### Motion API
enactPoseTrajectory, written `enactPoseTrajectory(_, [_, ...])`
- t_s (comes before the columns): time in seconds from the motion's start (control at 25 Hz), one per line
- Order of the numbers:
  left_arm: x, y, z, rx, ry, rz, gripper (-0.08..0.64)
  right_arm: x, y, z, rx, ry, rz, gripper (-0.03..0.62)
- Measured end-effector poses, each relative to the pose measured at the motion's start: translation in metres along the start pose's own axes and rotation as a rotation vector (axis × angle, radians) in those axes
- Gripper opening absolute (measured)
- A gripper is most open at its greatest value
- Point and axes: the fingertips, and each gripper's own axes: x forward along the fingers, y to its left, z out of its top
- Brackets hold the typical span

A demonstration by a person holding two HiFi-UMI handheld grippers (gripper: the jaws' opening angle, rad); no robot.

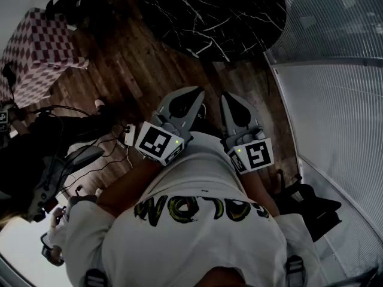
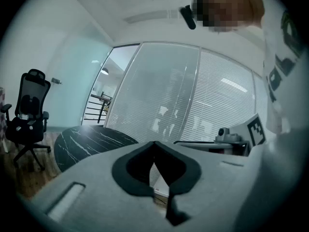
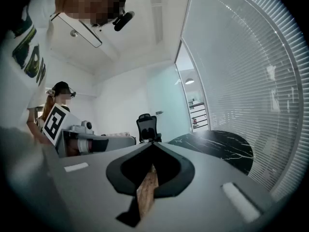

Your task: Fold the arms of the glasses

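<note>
1. Both tools sit close against your body. The left gripper [image 1: 190,97] and right gripper [image 1: 232,100] point forward, only slightly downward, over the wooden floor [image 1: 119,64].
2. The left gripper's fingers [image 2: 145,151] are fully closed, tips together, and nothing is caught between them. The left gripper view shows only the room through the gap behind the tips.
3. The right gripper's fingers [image 3: 166,153] are closed the same way and are also empty. The brown strip in their gap is floor, not an object.
4. The glasses appear in no view. They are not in either grip, not on the floor below you, and not on the part of the black marble desk [image 1: 215,11] that shows, so I cannot tell you where they lie.
5. By my reading, the folding has not begun. You are at the stage of approaching and locating the glasses.
6. Your next move is probably to step toward the desk ahead, beside the slatted glass wall [image 1: 335,100], and tip your head until the glasses come into sight.
7. Then open both sets of fingers before you reach in. One would steady the frame while the other swings an arm inward at its hinge.
</note>
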Motion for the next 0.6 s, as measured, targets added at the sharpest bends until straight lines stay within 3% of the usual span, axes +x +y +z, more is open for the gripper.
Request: enactPoseTrajectory(0.6, [0.025,-0.025,-0.010,-0.013,0.011,0.018,0.002,-0.024,-0.033,0.003,0.042,-0.019,-0.002,0.003])
